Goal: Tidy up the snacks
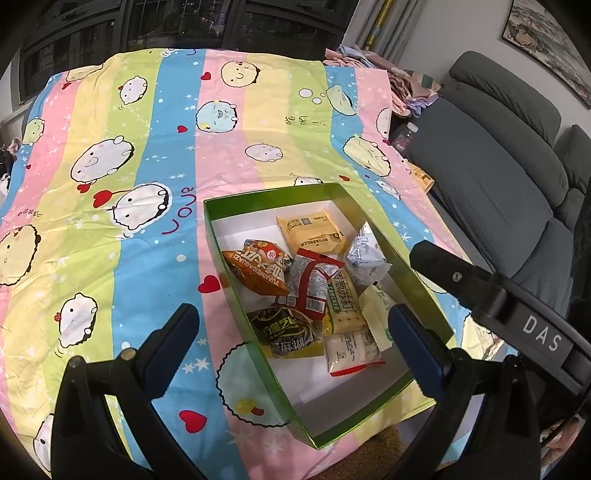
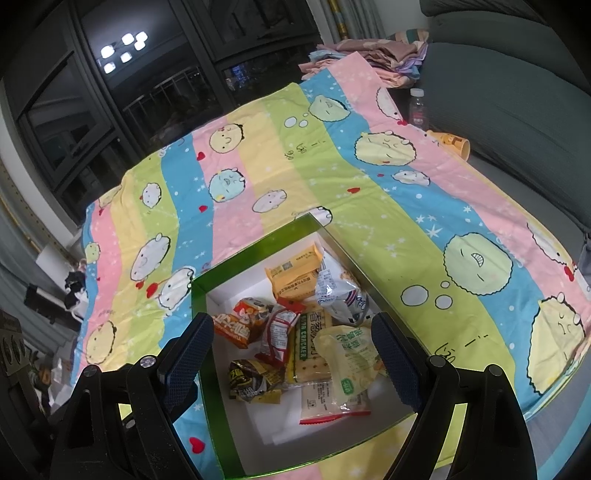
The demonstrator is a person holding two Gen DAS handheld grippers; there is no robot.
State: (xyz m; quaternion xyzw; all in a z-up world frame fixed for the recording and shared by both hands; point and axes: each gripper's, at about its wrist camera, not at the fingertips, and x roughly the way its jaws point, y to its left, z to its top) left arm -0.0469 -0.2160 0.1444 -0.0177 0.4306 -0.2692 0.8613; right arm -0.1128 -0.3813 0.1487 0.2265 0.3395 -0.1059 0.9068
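Nearest the lens in the left wrist view: the left gripper (image 1: 291,325), jaws spread wide, nothing between the pads. Its left finger sits over the cloth, its right finger over the box's right half. The right gripper (image 2: 291,349) is likewise spread and empty, hanging above the box w/ the snack pile showing in the gap between its fingers; it also shows in the left view as a black arm marked "DAS" at the right.

Surface: a striped cartoon bedsheet (image 1: 110,229) – pink, yellow, green, blue bands w/ round faces and red hearts – spread flat over a table.

On it, 1 green box (image 1: 258,354), white inside, open top. In the box approx. 8 snack packs, all loose and overlapping: orange seed bag (image 1: 258,269), red-and-clear pack (image 1: 310,284), cracker pack (image 1: 338,306), dark pack (image 1: 282,328), pale yellow pack (image 2: 351,354), white pack w/ red edge (image 1: 351,350), silver-white pack (image 1: 365,258), yellow pack (image 1: 310,230) at the far end.

Farther off – a grey sofa (image 1: 491,177) at right, 1 bottle (image 2: 417,107), folded fabrics (image 2: 369,59), dark windows (image 1: 184,22) behind.
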